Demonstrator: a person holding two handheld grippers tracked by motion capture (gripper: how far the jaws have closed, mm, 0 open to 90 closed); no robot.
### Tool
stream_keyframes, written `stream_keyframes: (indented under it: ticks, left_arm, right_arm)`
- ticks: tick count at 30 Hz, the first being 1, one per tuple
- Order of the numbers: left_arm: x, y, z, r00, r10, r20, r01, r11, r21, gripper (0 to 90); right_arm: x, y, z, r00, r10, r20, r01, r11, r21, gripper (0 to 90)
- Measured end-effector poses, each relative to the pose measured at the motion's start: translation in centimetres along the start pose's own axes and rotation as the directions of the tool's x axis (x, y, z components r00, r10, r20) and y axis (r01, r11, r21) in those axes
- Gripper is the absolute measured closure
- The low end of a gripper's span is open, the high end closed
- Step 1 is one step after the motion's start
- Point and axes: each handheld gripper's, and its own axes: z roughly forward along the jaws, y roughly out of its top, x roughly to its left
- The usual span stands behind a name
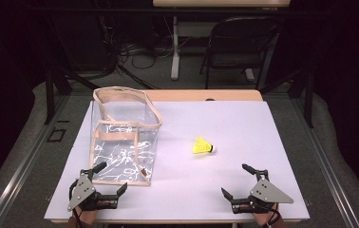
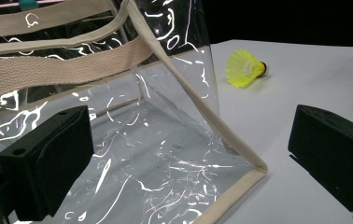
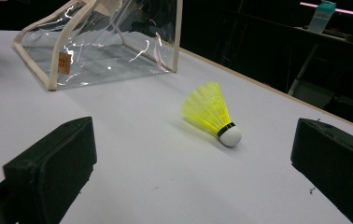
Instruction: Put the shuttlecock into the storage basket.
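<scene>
A clear plastic bag with beige trim and straps stands on the white table, left of centre. A yellow shuttlecock lies on its side to the right of the bag, its white cork toward the right edge. My left gripper rests at the near left edge, open, its jaws just in front of the bag's near bottom corner. My right gripper sits at the near right edge, open and empty, facing the shuttlecock from a short way off.
Beyond the table's far edge stand a folding chair and another table's leg, with cables on the floor. A teal-capped bottle stands on a far surface in the right gripper view.
</scene>
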Motion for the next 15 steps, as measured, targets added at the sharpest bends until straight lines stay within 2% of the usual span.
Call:
stream_keyframes:
  ticks: [15]
  left_arm:
    - [-0.05, -0.01, -0.02, 1.0, -0.001, 0.002, 0.001, 1.0, 0.001, 0.0]
  right_arm:
    - [-0.22, -0.15, 0.5, 0.9999, 0.006, -0.016, -0.005, 1.0, 0.021, 0.0]
